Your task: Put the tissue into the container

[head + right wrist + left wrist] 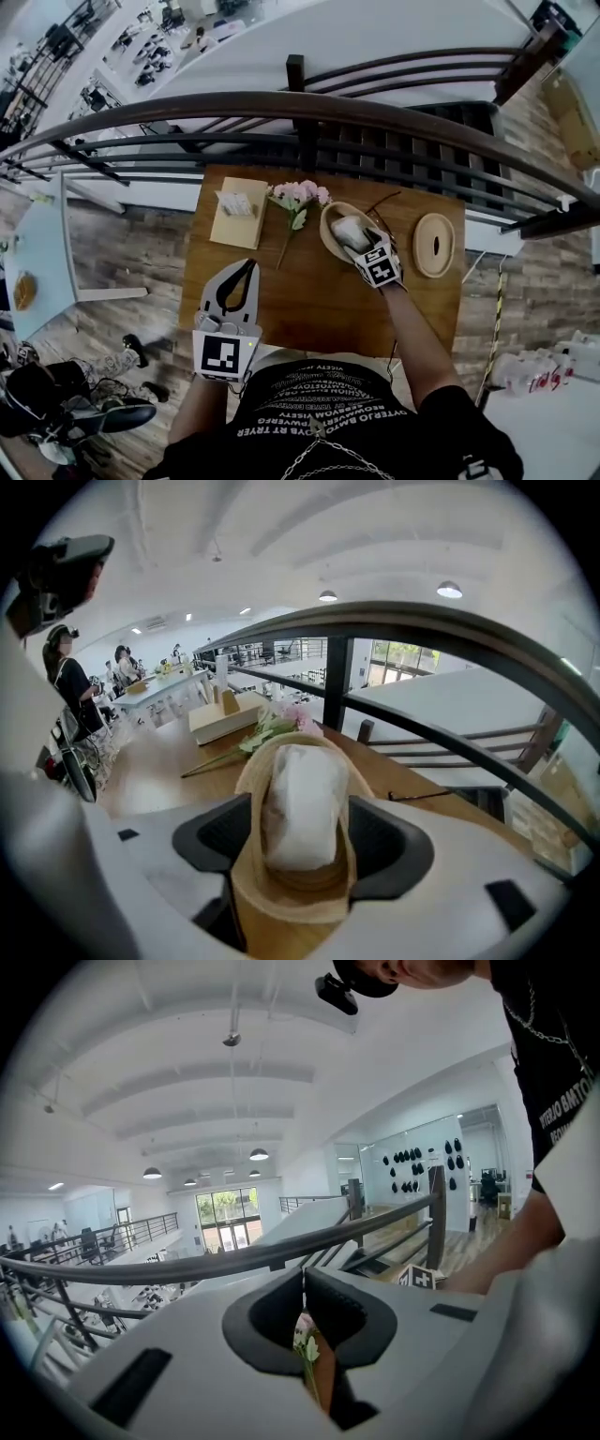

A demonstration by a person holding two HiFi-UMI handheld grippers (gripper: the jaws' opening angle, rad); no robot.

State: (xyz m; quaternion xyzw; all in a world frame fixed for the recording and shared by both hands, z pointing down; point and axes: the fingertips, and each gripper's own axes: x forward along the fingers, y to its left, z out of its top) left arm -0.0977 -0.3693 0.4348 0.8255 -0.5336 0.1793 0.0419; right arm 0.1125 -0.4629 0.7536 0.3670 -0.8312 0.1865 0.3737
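1. White tissue (300, 803) lies inside the pale wooden container (281, 907) on the table (319, 309).
2. Right gripper (356, 239) hangs at that container, jaws spread wide, pads clear of the tissue.
3. Left gripper (247, 267) hovers over the table's near edge, jaws closed together, holding nothing.

Our head view looks steeply down from above onto the whole wooden table (309, 300), with the railing (309, 108) past its far edge. Our left gripper view sits low and faces out over that railing into the hall, catching only a sliver of the flower (306, 1342). Our right gripper view hangs really close over the container (291, 904), facing across the table. All three share railing and flower.
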